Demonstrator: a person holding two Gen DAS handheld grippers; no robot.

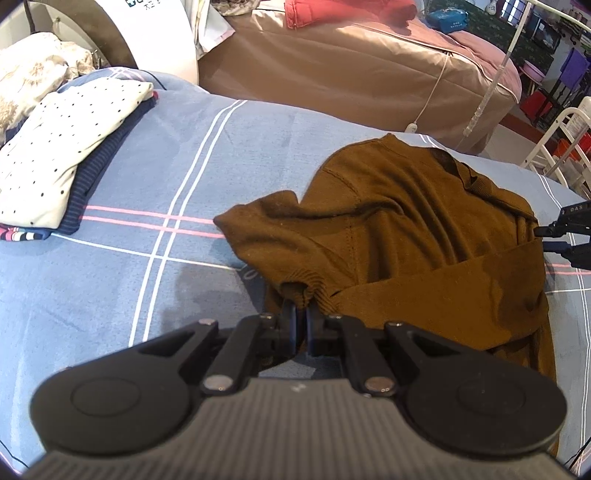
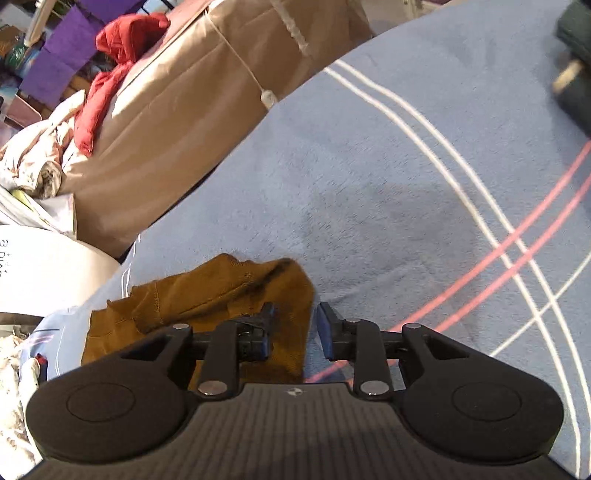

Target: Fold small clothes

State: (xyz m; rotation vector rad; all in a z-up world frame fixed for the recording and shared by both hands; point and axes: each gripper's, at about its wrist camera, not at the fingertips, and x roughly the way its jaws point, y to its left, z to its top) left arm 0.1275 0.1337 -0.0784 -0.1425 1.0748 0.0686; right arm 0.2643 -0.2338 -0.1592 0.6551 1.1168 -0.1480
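Observation:
A brown long-sleeved top (image 1: pixel 406 229) lies crumpled on the blue checked blanket (image 1: pixel 147 177), with one sleeve laid across its lower part. My left gripper (image 1: pixel 301 310) is shut on a ribbed cuff of the top at its near edge. At the top's right edge, the right gripper (image 1: pixel 546 240) shows as dark fingers. In the right wrist view the brown top (image 2: pixel 207 295) lies under the left finger, and its edge ends in the gap between the jaws. My right gripper (image 2: pixel 295 325) stands open there, its pads not pressing on the cloth.
A stack of folded clothes (image 1: pixel 55 162), white dotted piece on top, sits at the blanket's far left. A tan-covered bed (image 1: pixel 332 74) with a red garment (image 1: pixel 332 11) stands behind. A white metal frame (image 1: pixel 565 147) is at the right. A dark bundle (image 2: pixel 576 55) lies at the blanket's far corner.

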